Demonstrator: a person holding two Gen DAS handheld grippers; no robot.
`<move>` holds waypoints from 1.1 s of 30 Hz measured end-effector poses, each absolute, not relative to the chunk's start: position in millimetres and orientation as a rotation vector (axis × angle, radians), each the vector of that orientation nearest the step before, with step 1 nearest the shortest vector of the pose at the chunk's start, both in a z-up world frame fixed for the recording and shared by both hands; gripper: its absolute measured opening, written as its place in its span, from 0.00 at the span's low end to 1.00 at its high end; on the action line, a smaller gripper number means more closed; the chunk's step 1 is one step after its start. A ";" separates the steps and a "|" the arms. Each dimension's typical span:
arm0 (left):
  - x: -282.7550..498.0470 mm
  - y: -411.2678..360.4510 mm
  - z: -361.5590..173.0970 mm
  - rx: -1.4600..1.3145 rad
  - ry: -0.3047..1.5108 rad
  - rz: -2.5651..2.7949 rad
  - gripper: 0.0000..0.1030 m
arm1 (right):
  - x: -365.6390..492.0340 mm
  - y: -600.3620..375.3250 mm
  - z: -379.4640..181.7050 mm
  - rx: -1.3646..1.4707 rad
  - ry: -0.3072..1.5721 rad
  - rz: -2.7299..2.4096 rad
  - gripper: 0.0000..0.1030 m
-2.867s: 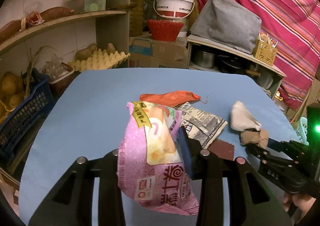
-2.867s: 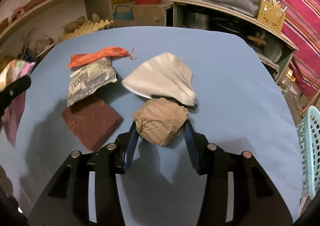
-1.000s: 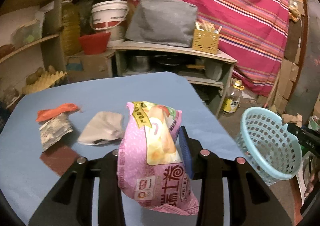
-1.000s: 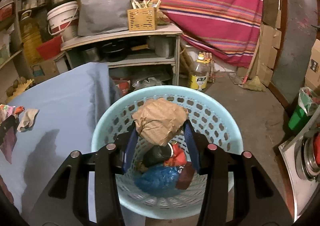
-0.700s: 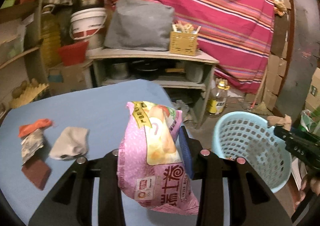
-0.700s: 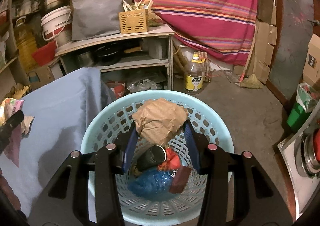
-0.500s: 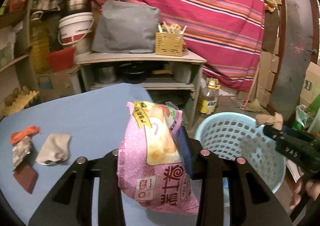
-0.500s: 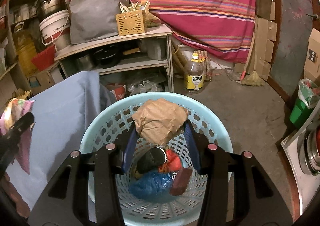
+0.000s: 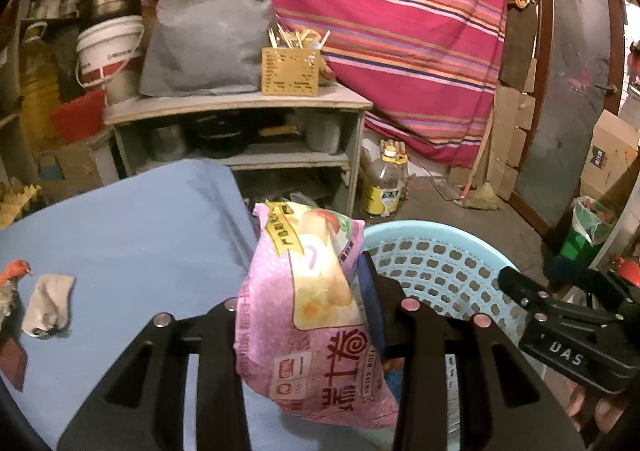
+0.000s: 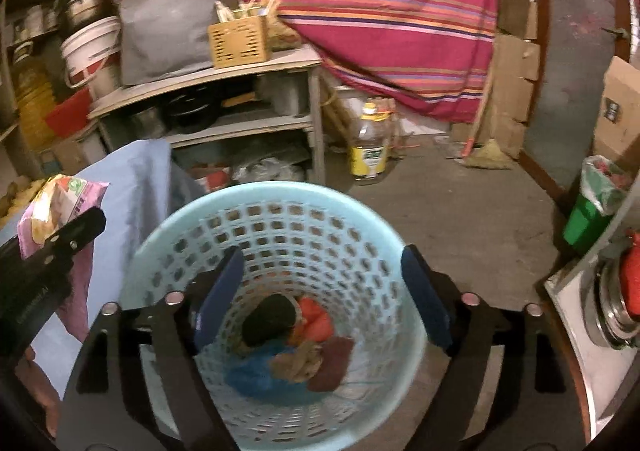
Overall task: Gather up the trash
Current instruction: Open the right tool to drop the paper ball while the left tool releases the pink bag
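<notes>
My left gripper [image 9: 316, 291] is shut on a pink snack bag [image 9: 308, 315] and holds it beside the light blue basket [image 9: 440, 263] at the table's right edge. My right gripper [image 10: 320, 291] is open and empty over the basket [image 10: 280, 211]. The crumpled brown paper ball [image 10: 298, 363] lies inside the basket on other trash: a blue bag, a dark cup, red and maroon pieces. The pink bag also shows at the left of the right wrist view [image 10: 60, 207]. A grey-white cloth [image 9: 48, 303], an orange wrapper [image 9: 14, 269] and a brown square [image 9: 12, 355] lie on the blue table [image 9: 140, 231].
A grey shelf unit [image 9: 240, 131] with pots stands behind the table. An oil bottle [image 9: 384, 183] stands on the floor by a striped red cloth. A green bin [image 10: 588, 211] and cardboard boxes are at the right.
My right gripper has opened and the brown paper ball has dropped into the basket. My left gripper has carried the pink bag further right, close to the basket.
</notes>
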State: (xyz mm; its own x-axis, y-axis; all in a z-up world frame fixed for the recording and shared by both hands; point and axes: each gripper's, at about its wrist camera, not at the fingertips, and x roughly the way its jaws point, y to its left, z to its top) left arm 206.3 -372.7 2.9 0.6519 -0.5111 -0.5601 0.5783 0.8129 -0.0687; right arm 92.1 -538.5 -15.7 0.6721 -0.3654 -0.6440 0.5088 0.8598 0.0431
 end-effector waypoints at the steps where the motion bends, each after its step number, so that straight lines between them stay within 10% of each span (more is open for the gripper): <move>1: 207.8 -376.5 0.0 0.119 0.608 -0.623 0.36 | 90.2 -541.4 -16.1 0.228 0.671 -0.512 0.81; 9: 213.6 -406.4 -15.5 0.128 0.673 -0.655 0.37 | 74.4 -561.1 -13.8 0.311 0.656 -0.560 0.82; 14: 211.0 -409.6 -13.5 0.141 0.669 -0.659 0.69 | 75.7 -563.7 -16.0 0.312 0.667 -0.564 0.82; 20: 213.5 -394.6 -9.3 0.147 0.680 -0.644 0.70 | 80.8 -562.2 -16.3 0.313 0.673 -0.559 0.82; 33: 230.2 -215.1 12.3 0.161 0.623 -0.358 0.84 | 117.8 -507.0 -12.5 0.309 0.688 -0.424 0.93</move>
State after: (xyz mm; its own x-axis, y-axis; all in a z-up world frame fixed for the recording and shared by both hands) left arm 230.2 -215.1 12.3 0.7534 -0.2783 -0.5958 0.3743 0.9264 0.0406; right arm 117.8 -507.0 -12.5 0.6932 -0.2734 -0.6669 0.4732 0.8706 0.1350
